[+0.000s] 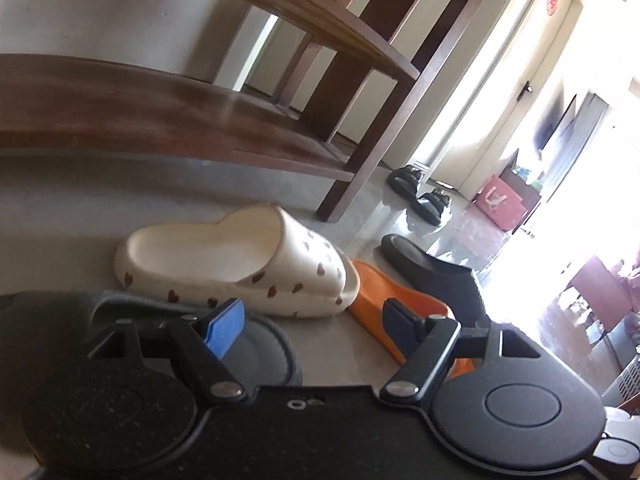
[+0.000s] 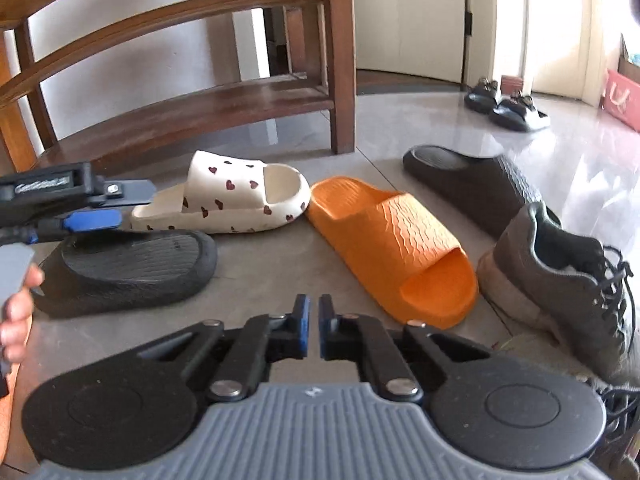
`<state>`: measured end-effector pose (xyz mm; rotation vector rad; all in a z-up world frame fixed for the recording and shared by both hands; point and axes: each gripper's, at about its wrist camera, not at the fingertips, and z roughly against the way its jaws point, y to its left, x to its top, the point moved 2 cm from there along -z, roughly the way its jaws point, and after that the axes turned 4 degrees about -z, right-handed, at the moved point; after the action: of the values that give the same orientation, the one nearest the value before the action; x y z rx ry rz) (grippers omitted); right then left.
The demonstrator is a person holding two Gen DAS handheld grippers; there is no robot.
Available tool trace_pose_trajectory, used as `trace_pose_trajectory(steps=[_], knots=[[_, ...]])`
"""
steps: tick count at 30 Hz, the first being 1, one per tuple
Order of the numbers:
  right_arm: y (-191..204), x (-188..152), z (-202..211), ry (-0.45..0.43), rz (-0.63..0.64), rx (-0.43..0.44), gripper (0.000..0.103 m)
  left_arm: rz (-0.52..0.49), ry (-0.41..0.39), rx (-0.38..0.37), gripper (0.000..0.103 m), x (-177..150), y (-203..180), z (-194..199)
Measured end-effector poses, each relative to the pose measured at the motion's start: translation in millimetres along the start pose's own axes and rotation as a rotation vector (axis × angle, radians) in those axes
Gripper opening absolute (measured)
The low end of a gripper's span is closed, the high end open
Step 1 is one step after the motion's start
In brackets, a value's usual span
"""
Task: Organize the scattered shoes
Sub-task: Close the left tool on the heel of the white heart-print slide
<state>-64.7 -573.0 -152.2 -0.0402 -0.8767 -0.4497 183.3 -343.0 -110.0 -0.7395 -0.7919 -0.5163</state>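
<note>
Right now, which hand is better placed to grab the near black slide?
Left. The left tool is open and hovers right over the black slide, beside the heart-print slipper. The right tool is shut, empty, over bare floor, nearer the orange slide.
</note>
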Motion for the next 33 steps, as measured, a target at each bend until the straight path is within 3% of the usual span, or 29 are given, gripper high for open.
trace_pose_trajectory(steps=[4, 10, 14, 22, 27, 33], knots=[[-4, -3, -2, 0.026, -0.047, 0.009, 0.006, -0.063, -0.021, 0.004, 0.077, 13, 1, -19], [0, -5, 2, 0.037, -0.072, 0.029, 0.008, -0.06, -0.013, -0.045, 0.073, 34, 3, -55], [1, 1, 3, 0.031, -0.048, 0.022, 0.008, -0.028, 0.0, -0.037, 0.07, 35, 1, -73], [-4, 52, -17, -0.003, 0.046, -0.012, 0.007, 0.002, -0.012, 0.006, 0.069, 30, 5, -83], [-4, 80, -46, -0.022, 0.125, -0.054, 0.007, -0.008, -0.004, 0.029, 0.063, 29, 7, -84], [2, 96, -76, 0.0, 0.174, -0.088, 0.008, -0.049, 0.017, 0.067, 0.06, 30, 3, -89]])
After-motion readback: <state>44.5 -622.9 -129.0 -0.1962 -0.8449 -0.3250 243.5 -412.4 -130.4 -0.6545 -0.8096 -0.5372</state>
